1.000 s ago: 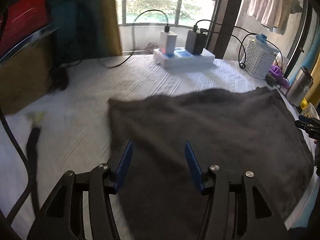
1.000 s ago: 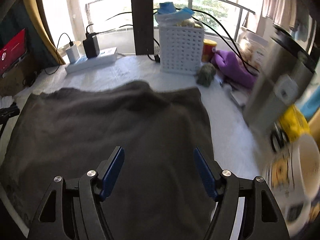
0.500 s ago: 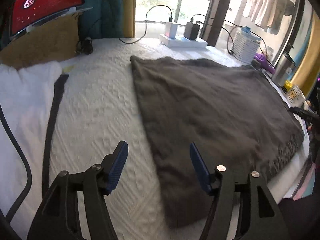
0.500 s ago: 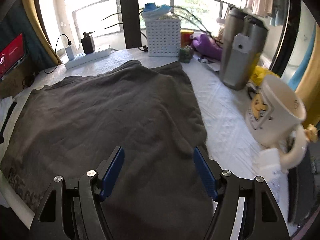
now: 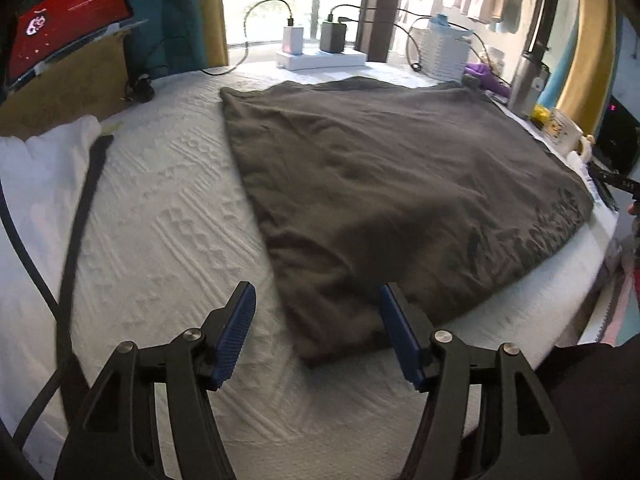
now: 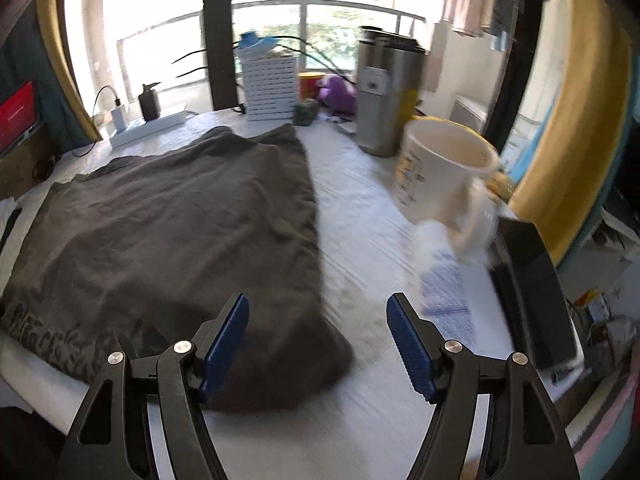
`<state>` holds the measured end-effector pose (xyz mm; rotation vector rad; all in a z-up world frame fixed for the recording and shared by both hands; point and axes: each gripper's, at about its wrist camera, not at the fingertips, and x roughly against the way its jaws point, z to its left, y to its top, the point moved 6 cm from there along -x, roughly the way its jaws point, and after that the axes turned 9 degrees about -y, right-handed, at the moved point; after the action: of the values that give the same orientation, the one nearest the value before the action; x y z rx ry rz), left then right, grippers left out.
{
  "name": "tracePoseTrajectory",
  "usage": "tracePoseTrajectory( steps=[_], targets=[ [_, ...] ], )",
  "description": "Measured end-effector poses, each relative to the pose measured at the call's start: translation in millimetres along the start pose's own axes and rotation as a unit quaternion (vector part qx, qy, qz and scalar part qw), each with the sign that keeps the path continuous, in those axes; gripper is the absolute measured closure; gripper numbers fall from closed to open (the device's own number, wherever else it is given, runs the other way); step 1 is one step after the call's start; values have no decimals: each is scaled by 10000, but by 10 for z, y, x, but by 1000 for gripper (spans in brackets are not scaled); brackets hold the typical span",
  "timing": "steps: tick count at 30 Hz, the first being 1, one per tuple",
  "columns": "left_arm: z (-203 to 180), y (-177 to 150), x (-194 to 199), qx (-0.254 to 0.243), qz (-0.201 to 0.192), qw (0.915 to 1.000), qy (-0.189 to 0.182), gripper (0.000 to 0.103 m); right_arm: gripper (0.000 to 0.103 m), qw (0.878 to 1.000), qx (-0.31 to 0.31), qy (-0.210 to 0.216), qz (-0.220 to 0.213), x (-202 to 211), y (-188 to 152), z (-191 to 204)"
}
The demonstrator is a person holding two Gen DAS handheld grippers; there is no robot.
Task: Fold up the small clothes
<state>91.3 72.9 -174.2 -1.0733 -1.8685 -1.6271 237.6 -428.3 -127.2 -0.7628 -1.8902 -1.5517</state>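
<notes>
**Two claws wait over a dark cloth on the bed**

A big dark grey-brown cloth (image 5: 384, 184) lies spread flat on a white bed (image 5: 168, 216). The bed cover has bumpy patterns pressed into it. The cloth has some soft wrinkles, and pale letters run along its near edge (too blurry to read).

The left claw (image 5: 316, 334) hangs above the near left corner of the cloth. Its blue pads stand wide apart and grip nothing. Its jaws have just been opening a bit more, with only air between them. The corner of the cloth lies below the gap, not touched.

The right claw (image 6: 318, 342) hangs above the near right corner of the cloth (image 6: 168, 232). Its pads are also spread wide and hold nothing. The left pad is over the cloth and the right pad is over bare bed.

On the right side of the bed stands a white mug (image 6: 444, 176) with a yellow picture on it, just beside a small printed paper (image 6: 444, 292). Farther back stands a tall metal flask (image 6: 386, 100). Near it sit a white basket (image 6: 270, 88) and something purple (image 6: 338, 94).

At the far end, by the window, a white power strip (image 5: 320, 58) holds two chargers. On the far left a red screen (image 5: 68, 42) rests on a brown box. A white cloth (image 5: 44, 160) and a black strap (image 5: 80, 216) lie on the left side of the bed
</notes>
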Motion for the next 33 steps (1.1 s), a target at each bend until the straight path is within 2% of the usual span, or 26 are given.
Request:
tracePoseTrajectory(
  steps=[2, 3, 4, 5, 6, 9, 14, 17, 21, 27, 31, 33],
  targets=[
    [-25, -33, -13, -74, -98, 9999, 67, 42, 30, 9999, -103, 19, -13, 30, -81, -83],
    [-36, -40, -20, -136, -124, 9997, 135, 47, 30, 9999, -157, 42, 7, 26, -119, -118],
    [-59, -38, -17, -216, -149, 9995, 164, 66, 30, 9997, -217, 51, 35, 17, -160, -148],
    [-74, -33, -13, -200, -132, 9997, 58, 91, 30, 9996, -268, 60, 69, 7, -202, -169],
    [-82, -24, -6, -134, -104, 9998, -62, 96, 30, 9995, -295, 67, 92, 2, -229, -171],
    [-100, 14, 93, -198, -205, 9996, 39, 97, 30, 9994, -322, 124, 77, 5, -269, -137],
    [-103, 147, 401, -203, -412, 9989, -3, 97, 30, 9994, -259, 220, -31, 77, -247, -11],
    [-127, 73, 407, -361, -246, 9990, 45, 97, 30, 9993, -145, 302, -140, 141, -200, 117],
    [-87, -171, 200, -313, 156, 9994, 67, 97, 30, 9991, -23, 400, -161, 125, -210, 273],
    [-45, -209, 175, 22, 137, 9999, -95, 97, 30, 9996, 194, 215, -12, -2, -302, 404],
    [-29, -239, 235, 125, 130, 9996, -201, 93, 30, 9994, 333, 72, -5, -27, -321, 446],
    [15, -240, 290, 255, 137, 9994, -167, 83, 30, 9994, 346, 83, 26, -56, -333, 470]
  ],
)
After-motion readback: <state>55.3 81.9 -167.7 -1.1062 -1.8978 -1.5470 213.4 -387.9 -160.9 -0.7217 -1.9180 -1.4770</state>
